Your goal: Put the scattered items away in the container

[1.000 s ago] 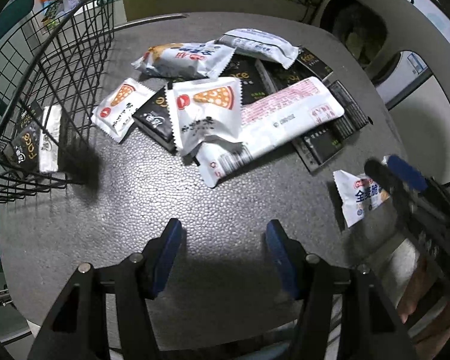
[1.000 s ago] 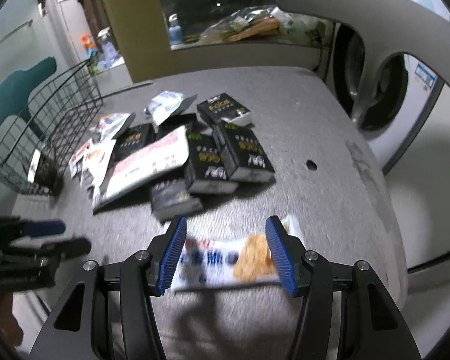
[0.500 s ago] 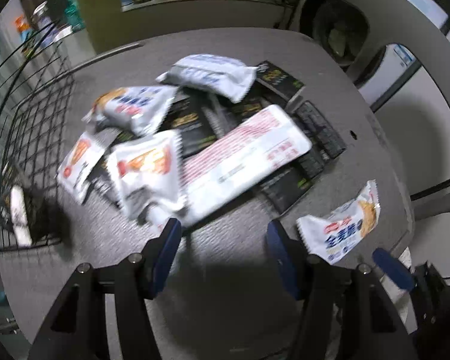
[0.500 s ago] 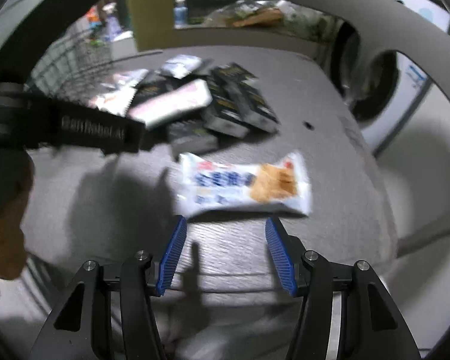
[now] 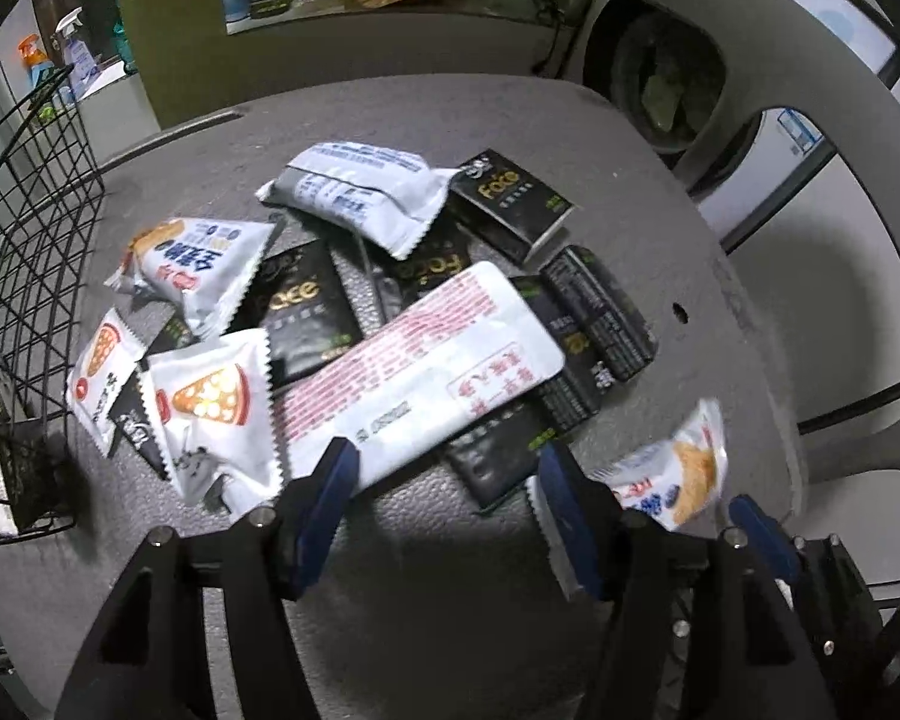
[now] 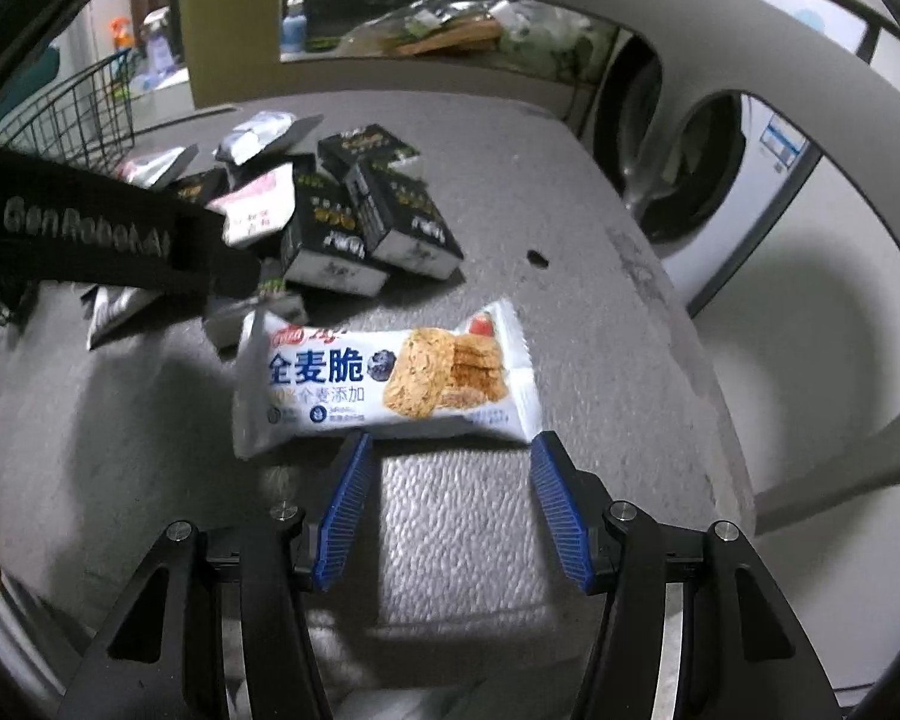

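Note:
A pile of snack packets and black boxes lies on the grey table. A long white packet with red print lies just beyond my open, empty left gripper. A white cracker packet lies alone, just beyond my open, empty right gripper; it also shows in the left wrist view. The black wire basket stands at the left with a black box inside. The left gripper's body hides part of the pile in the right wrist view.
Two pizza-print packets, a white cracker packet, a white pouch and several black boxes make up the pile. A grey chair back curves around the table's right edge. Bottles and bags sit on a counter behind.
My left gripper has swung right from the basket side and moved in on the pile. My right gripper pulled back from over the cracker packet, then came close to it again.

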Available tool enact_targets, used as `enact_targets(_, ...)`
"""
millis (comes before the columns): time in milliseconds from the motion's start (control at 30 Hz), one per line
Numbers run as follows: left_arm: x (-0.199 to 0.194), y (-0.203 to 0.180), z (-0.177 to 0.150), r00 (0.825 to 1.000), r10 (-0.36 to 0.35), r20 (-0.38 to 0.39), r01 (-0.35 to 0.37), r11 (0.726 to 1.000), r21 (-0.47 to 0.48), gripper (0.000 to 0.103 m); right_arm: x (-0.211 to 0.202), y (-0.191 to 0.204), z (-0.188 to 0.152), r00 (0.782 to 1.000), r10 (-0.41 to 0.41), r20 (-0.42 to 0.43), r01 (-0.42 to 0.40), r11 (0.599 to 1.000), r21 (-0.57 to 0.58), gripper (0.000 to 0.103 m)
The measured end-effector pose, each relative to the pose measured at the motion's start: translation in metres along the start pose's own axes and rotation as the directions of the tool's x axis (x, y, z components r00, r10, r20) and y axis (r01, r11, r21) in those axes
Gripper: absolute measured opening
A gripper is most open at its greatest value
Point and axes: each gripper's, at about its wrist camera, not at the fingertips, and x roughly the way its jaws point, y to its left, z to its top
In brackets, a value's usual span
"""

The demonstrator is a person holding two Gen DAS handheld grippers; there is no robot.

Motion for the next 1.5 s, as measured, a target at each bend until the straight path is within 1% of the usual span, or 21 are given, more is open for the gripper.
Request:
enact_targets(100, 0.003, -0.008, -0.002, 1.000, 0.019, -0.001, -0.019, 0.999, 0.033, 0.074, 0.005, 0.001, 0.008, 1.000, -0.003, 0.021, 0.004, 1.000, -0.007, 0.055)
enact_targets(167, 0.002, -0.008, -0.005, 1.000, 0.021, 0.001, -0.021, 0.999, 0.046, 0.074, 0.008, 0.001, 0.013, 0.999, 0.018, 0.026, -0.018, 1.000, -0.002, 0.056)
enact_targets(233, 0.001, -0.004, -0.008, 1.000, 0.007, -0.004, -0.007, 0.999, 0.043, 0.074, 0.012, 0.000, 0.020, 0.998, 0.060, 0.033, -0.060, 0.998, -0.008, 0.056)
enact_targets(333, 0.001, 0.007, -0.012, 1.000, 0.006, -0.013, -0.006, 1.000, 0.028, 0.074, 0.014, 0.005, 0.026, 0.996, 0.078, 0.044, -0.077, 0.997, -0.018, 0.055)
enact_targets(367, -0.001, 0.014, -0.014, 1.000, 0.002, -0.015, -0.002, 1.000, 0.009, 0.075, 0.014, 0.005, 0.027, 0.995, 0.085, 0.043, -0.085, 0.996, -0.010, 0.055)
enact_targets(400, -0.005, 0.018, -0.017, 1.000, -0.004, -0.012, 0.004, 1.000, -0.009, 0.074, 0.013, 0.004, 0.027, 0.995, 0.097, 0.037, -0.097, 0.995, 0.010, 0.055)
enact_targets(467, -0.012, 0.031, -0.021, 1.000, -0.021, -0.006, 0.021, 0.999, -0.041, 0.074, 0.009, 0.002, 0.027, 0.989, 0.146, 0.028, -0.148, 0.988, 0.051, 0.055)
enact_targets(567, -0.023, 0.044, -0.027, 1.000, 0.002, 0.011, -0.001, 0.998, -0.057, 0.074, -0.001, 0.001, 0.031, 0.981, 0.192, 0.037, -0.195, 0.975, 0.104, 0.056)
enact_targets(667, -0.031, 0.058, -0.029, 1.000, 0.011, 0.023, -0.009, 0.996, -0.090, 0.075, 0.002, 0.000, 0.038, 0.971, 0.238, 0.019, -0.238, 0.958, 0.159, 0.057)
enact_targets(733, -0.035, 0.067, -0.028, 0.999, 0.021, 0.034, -0.017, 0.992, -0.123, 0.075, 0.009, -0.002, 0.042, 0.967, 0.253, 0.003, -0.248, 0.945, 0.214, 0.057)
enact_targets(867, -0.033, 0.084, -0.022, 0.999, 0.031, 0.033, -0.025, 0.986, -0.167, 0.075, 0.025, -0.008, 0.045, 0.962, 0.270, -0.026, -0.246, 0.910, 0.334, 0.057)
enact_targets(933, -0.030, 0.090, -0.020, 0.999, 0.039, 0.027, -0.033, 0.983, -0.182, 0.075, 0.033, -0.008, 0.046, 0.958, 0.285, -0.044, -0.249, 0.895, 0.371, 0.057)
enact_targets(1000, -0.025, 0.094, -0.018, 0.999, 0.044, 0.015, -0.040, 0.981, -0.190, 0.075, 0.038, -0.007, 0.048, 0.952, 0.302, -0.042, -0.261, 0.879, 0.398, 0.057)
enact_targets(1033, -0.024, 0.098, -0.017, 0.999, 0.043, 0.019, -0.038, 0.979, -0.202, 0.075, 0.040, -0.006, 0.050, 0.952, 0.302, -0.039, -0.262, 0.878, 0.401, 0.057)
enact_targets(1100, -0.022, 0.105, -0.016, 0.999, 0.036, 0.020, -0.031, 0.972, -0.233, 0.075, 0.042, 0.000, 0.057, 0.959, 0.279, -0.038, -0.242, 0.885, 0.398, 0.061)
enact_targets(1133, -0.020, 0.107, -0.015, 1.000, 0.027, 0.012, -0.023, 0.972, -0.235, 0.075, 0.043, 0.001, 0.058, 0.960, 0.278, -0.035, -0.241, 0.885, 0.399, 0.064)
enact_targets(1200, -0.018, 0.107, -0.016, 0.999, 0.036, 0.007, -0.033, 0.973, -0.229, 0.075, 0.047, 0.006, 0.064, 0.963, 0.265, -0.039, -0.229, 0.889, 0.395, 0.066)
enact_targets(1267, -0.016, 0.107, -0.016, 0.999, 0.041, 0.005, -0.039, 0.974, -0.222, 0.075, 0.052, 0.012, 0.068, 0.969, 0.242, -0.052, -0.205, 0.902, 0.379, 0.068)
enact_targets(1367, -0.012, 0.111, -0.015, 0.999, 0.052, 0.004, -0.049, 0.973, -0.225, 0.075, 0.056, 0.017, 0.075, 0.973, 0.226, -0.041, -0.198, 0.917, 0.346, 0.068)
enact_targets(1500, -0.008, 0.115, -0.010, 0.999, 0.040, 0.012, -0.036, 0.969, -0.245, 0.075, 0.057, 0.019, 0.079, 0.973, 0.225, -0.045, -0.200, 0.930, 0.308, 0.067)
